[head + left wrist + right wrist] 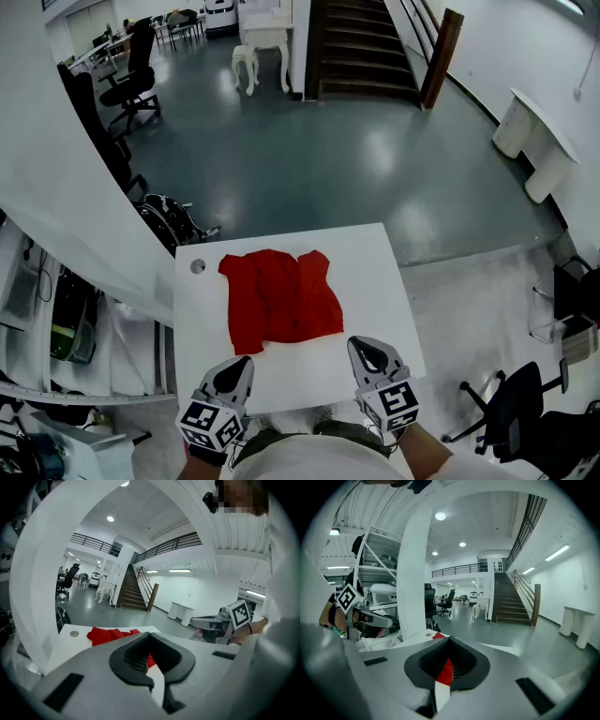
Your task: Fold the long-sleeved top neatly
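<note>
The red long-sleeved top [279, 300] lies partly folded into a rough rectangle on the white table [375, 272]. My left gripper [234, 367] hovers at the table's front edge, just short of the top's near left corner, jaws shut and empty. Off the near right corner, my right gripper [368, 351] is likewise shut on nothing. In the left gripper view the red top [105, 634] lies beyond the closed left gripper [151, 640], with the right gripper [211, 623] at the side. The right gripper view shows only a red top [446, 670] sliver through the closed right gripper [449, 644].
A small grey disc [197, 266] sits at the table's far left corner. A black backpack [169, 220] lies on the floor past that corner. Office chairs [131, 75] stand far left, another chair [520, 403] at the near right. Stairs [366, 47] rise at the back.
</note>
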A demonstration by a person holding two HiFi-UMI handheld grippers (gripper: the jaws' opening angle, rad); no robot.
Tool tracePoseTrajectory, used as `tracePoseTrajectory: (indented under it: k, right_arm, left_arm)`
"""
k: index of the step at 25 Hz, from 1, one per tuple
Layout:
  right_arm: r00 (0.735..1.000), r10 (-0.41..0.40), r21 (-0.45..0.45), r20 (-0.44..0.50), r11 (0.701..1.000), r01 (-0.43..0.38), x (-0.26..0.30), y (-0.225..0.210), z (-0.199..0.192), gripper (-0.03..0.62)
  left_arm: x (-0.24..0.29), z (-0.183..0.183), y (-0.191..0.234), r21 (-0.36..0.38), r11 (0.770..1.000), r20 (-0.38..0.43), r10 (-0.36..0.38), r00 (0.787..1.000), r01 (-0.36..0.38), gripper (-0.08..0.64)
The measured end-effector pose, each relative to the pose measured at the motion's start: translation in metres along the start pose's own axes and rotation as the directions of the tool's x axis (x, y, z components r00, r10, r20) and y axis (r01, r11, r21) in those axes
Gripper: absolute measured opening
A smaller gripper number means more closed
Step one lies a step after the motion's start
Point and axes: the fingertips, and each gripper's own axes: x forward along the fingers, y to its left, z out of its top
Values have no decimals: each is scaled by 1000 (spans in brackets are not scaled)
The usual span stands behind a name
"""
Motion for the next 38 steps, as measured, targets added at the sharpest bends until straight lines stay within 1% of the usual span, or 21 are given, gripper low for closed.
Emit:
tracePoseTrajectory:
  k: [11,17,23,26,32,35,37,38]
  right_arm:
    - [1000,-1,-3,-15,1000,1,-5,-3,0,11]
    - [1000,5,2,-13,1000,-5,-3,-1,-1,11]
    - [999,38,24,-2,999,-38,-3,6,-1,11]
    - [999,44,32,-3,999,-44,-1,9,-5,11]
    - [998,48,49,-42,998,-46,3,7,-22,11]
    - [999,45,61,-29,997,-43,5,4,-23,12]
    - [999,41,82,-1,996,-41,4,0,-19,14]
    - [999,42,97,16,994,-43,3,-1,-16,40]
  left_arm:
    - [-1,4,-4,3,1000,4,1,1000,-1,8]
    - [-3,-1,-2,-1,1000,-1,7,1000,-7,8]
    - [-4,-3,-2,-10,1000,-5,9,1000,-9,8]
    - [-3,-6,0,-17,1000,-7,11,1000,-11,8]
    - [1,-18,2,-25,1000,-27,10,1000,-10,8]
    - [2,-17,5,-32,999,-8,18,1000,-18,8]
    - [2,-13,7,-37,999,23,28,999,-27,11]
    - [1,-10,7,-41,999,39,25,999,-23,45]
